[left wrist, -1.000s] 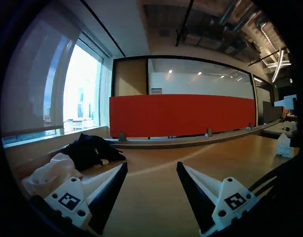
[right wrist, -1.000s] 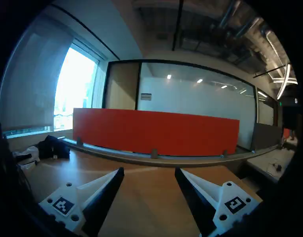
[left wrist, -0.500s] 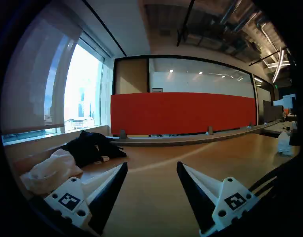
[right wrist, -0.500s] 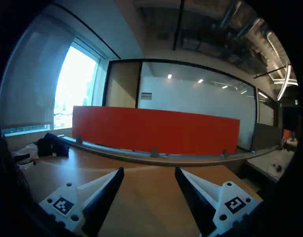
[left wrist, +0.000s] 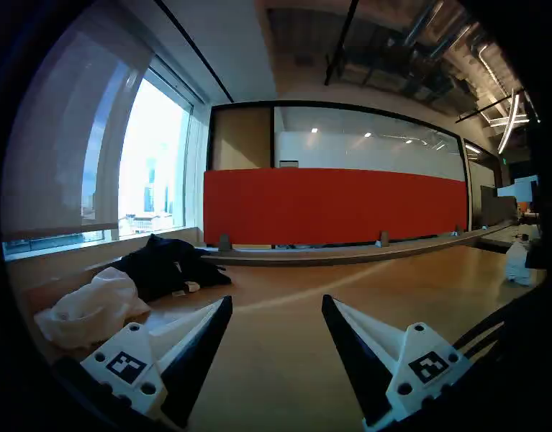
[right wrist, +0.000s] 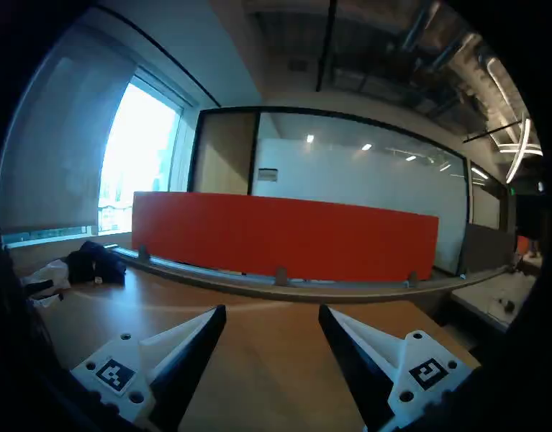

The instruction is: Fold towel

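Left gripper point(left wrist: 276, 298) held level, low over the wooden table point(left wrist: 276, 381), fingers spread wide, empty. Right gripper point(right wrist: 271, 308) likewise. Crumpled white towel point(left wrist: 88, 313) lies near the left gripper's left finger, against a black garment point(left wrist: 168, 266).

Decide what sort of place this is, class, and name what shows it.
Probably an open-plan office: a long wooden desk with a red divider, a glass-walled room behind it, and a big window onto city buildings.
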